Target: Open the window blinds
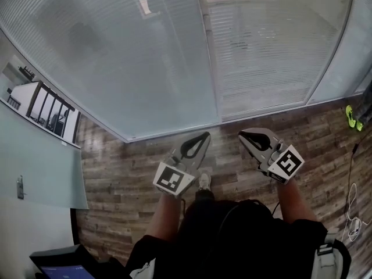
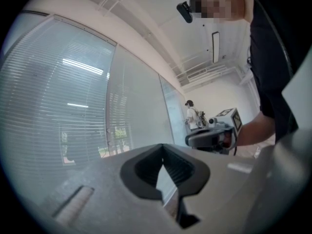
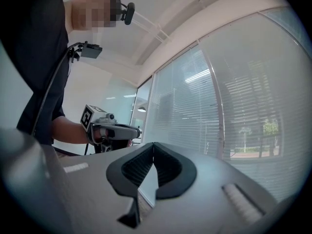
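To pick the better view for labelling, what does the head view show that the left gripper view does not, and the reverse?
Only the head view: a yellow-green object and a thin white cable, both on the floor. Only the left gripper view: the white ceiling and a distant person in white. Both: the white slatted window blinds and the right tongs, shut.

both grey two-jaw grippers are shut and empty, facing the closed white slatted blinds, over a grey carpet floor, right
Not quite: the floor is brown wood plank, not grey carpet; the head view shows it. The rest stands: the left gripper and the right gripper are shut and empty, facing the closed white slatted blinds.
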Action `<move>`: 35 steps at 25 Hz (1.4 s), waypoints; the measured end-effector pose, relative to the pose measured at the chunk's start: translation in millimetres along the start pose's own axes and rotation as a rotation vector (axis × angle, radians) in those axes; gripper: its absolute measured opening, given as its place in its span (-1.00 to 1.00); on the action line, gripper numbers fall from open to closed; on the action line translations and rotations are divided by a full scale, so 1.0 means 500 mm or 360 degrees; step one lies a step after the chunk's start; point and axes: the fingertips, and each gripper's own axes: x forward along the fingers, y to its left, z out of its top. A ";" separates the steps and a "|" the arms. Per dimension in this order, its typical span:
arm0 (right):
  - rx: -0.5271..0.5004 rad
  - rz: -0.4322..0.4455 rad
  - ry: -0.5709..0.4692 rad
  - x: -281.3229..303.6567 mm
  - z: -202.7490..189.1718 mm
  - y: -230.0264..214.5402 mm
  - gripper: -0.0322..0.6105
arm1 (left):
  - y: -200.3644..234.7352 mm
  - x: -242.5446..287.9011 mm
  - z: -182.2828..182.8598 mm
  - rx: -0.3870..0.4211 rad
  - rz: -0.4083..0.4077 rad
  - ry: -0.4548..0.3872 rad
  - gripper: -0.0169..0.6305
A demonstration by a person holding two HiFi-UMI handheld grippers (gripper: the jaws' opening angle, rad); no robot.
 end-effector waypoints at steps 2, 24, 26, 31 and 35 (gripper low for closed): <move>-0.0001 -0.0015 0.0016 0.019 -0.003 -0.016 -0.88 | 0.019 0.012 -0.004 -0.0020 -0.0017 0.0000 -0.93; -0.0056 -0.0208 0.0053 0.282 -0.022 -0.215 -0.88 | 0.320 0.133 -0.033 -0.0043 -0.0241 -0.0011 -0.93; -0.0038 -0.0212 0.0060 0.309 -0.034 -0.222 -0.88 | 0.341 0.136 -0.041 -0.0050 -0.0259 -0.0014 -0.93; -0.0053 -0.0223 0.0068 0.368 -0.042 -0.234 -0.88 | 0.386 0.135 -0.058 -0.0068 -0.0301 -0.0024 -0.93; -0.0051 -0.0245 0.0080 0.406 -0.054 -0.248 -0.88 | 0.429 0.134 -0.070 -0.0074 -0.0313 -0.0035 -0.93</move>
